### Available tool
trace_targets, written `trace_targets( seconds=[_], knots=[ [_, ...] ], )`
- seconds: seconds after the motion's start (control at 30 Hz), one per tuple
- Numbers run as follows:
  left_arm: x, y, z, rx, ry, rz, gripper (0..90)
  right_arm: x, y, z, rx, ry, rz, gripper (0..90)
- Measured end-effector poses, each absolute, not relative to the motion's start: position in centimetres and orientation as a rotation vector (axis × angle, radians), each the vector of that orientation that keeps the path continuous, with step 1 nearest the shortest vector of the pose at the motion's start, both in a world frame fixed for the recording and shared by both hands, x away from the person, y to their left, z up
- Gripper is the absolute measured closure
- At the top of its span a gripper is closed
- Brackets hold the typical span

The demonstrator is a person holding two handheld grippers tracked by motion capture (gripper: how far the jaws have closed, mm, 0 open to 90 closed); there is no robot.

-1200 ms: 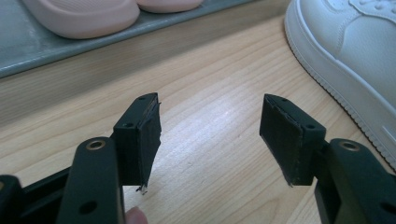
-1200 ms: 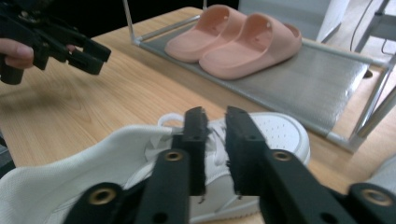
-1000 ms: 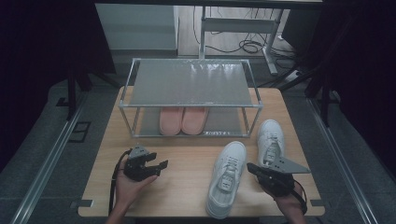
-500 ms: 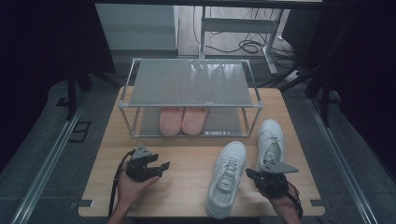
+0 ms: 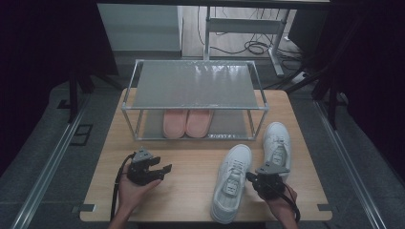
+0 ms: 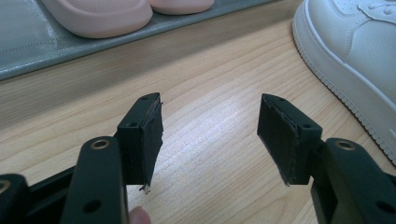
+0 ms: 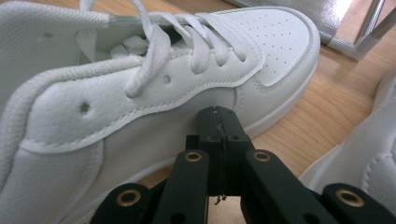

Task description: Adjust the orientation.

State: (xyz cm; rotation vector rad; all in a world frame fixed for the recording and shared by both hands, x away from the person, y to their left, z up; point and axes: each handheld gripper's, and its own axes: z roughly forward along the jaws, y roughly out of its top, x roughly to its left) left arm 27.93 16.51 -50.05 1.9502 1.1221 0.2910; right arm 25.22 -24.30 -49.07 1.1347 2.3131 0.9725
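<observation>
While the right hand-held gripper (image 7: 219, 116) is clenched on nothing, with its tip just beside the side of the near white sneaker (image 5: 231, 181) on the bench (image 5: 191, 191), the left hand-held gripper (image 6: 208, 135) is released over bare wood. Farther right lies the second sneaker (image 5: 277, 143); pink slippers (image 5: 187, 122) sit under the rack (image 5: 196, 86).

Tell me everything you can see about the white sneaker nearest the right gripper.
The white sneaker is a low-top that looks like smooth leather, with white laces, a perforated toe cap and a thick white sole. It lies flat on the wooden table, toe toward the shoe rack, left of its matching sneaker. The right gripper, jaws shut, sits at its side; actual contact is unclear.
</observation>
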Motion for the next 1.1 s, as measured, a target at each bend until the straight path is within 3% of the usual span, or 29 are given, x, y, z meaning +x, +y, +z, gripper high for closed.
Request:
trace_targets(
  seconds=[1.1],
  knots=[
    [28.0,16.7,-50.1,1.953,1.13,0.284,41.2,27.6,-20.7,-49.7,1.086,2.358,1.08,90.0]
  ],
)
